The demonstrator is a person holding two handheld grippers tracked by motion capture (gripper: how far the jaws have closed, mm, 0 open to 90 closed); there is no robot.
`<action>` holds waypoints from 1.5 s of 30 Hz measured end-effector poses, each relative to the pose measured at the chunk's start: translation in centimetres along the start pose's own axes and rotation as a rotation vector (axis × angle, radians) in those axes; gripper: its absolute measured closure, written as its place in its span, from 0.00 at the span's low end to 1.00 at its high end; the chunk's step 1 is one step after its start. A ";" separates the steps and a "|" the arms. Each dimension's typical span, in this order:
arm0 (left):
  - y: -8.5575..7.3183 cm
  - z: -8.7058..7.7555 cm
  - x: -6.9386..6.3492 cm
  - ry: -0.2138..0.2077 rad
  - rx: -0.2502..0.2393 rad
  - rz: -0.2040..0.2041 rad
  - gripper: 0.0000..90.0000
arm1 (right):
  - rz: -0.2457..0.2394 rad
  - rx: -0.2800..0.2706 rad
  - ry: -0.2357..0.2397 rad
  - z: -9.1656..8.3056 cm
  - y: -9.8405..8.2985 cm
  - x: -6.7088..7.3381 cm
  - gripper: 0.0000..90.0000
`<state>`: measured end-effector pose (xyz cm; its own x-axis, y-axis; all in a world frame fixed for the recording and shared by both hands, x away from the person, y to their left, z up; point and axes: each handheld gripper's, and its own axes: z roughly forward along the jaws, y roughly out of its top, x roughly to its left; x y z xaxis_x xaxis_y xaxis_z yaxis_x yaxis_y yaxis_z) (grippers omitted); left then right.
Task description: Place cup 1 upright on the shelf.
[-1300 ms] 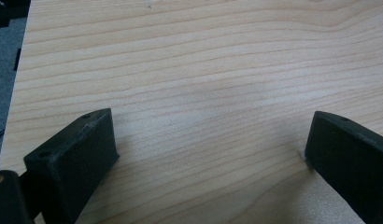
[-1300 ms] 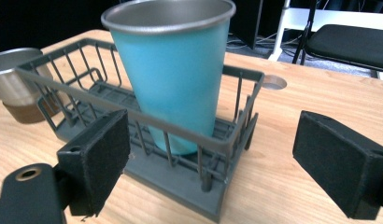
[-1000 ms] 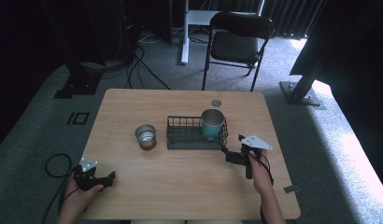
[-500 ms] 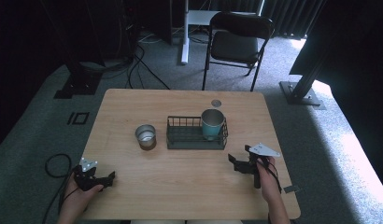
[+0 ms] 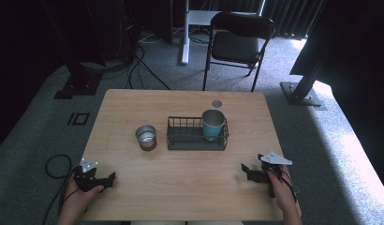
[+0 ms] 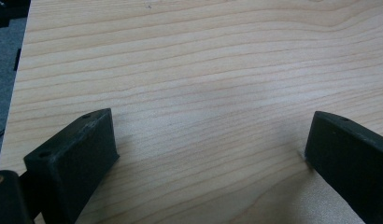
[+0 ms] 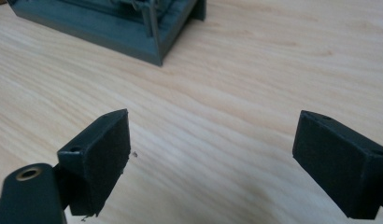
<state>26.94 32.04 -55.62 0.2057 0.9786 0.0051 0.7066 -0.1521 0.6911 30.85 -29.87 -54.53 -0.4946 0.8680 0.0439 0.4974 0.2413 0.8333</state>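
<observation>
A teal cup (image 5: 213, 124) stands upright in the right end of a dark wire basket (image 5: 183, 138) at the middle of the wooden table (image 5: 180, 187). A metal cup (image 5: 146, 137) stands on the table just left of the basket. My left gripper (image 5: 107, 178) rests open near the table's front left corner, over bare wood (image 6: 208, 93). My right gripper (image 5: 248, 171) is open low over the table at the front right, with nothing between its jaws. A corner of the basket (image 7: 133, 32) lies ahead of it in the right gripper view.
A small round hole (image 5: 217, 103) is set in the table behind the basket. A black chair (image 5: 239, 42) stands beyond the far edge. Cables (image 5: 52, 166) trail on the floor at the left.
My right gripper has drawn back from beside the basket toward the front right of the table and come down low. The left gripper has stayed put.
</observation>
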 end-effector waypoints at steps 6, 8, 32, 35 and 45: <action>0.0 0.0 0.0 0.000 0.000 0.000 0.03 | 0.014 0.027 0.003 -0.9 -0.8 -1.0 0.12; 0.0 0.0 0.0 0.000 0.000 0.000 0.03 | -0.006 0.050 0.006 -1.0 -1.1 -1.2 0.12; 0.0 0.0 0.0 0.000 0.000 0.000 0.03 | -0.120 0.180 0.088 -1.5 -2.5 -0.7 0.12; 0.0 0.0 0.0 0.000 0.000 0.000 0.03 | -0.121 0.180 0.087 -1.5 -2.5 -0.7 0.12; 0.0 0.0 0.0 -0.004 -0.002 0.005 0.03 | -0.120 0.180 0.087 -1.5 -2.5 -0.7 0.12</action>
<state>26.92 32.05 -55.63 0.2122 0.9772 0.0055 0.7043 -0.1568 0.6924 28.90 -31.78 -55.84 -0.6137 0.7895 0.0046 0.5466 0.4207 0.7241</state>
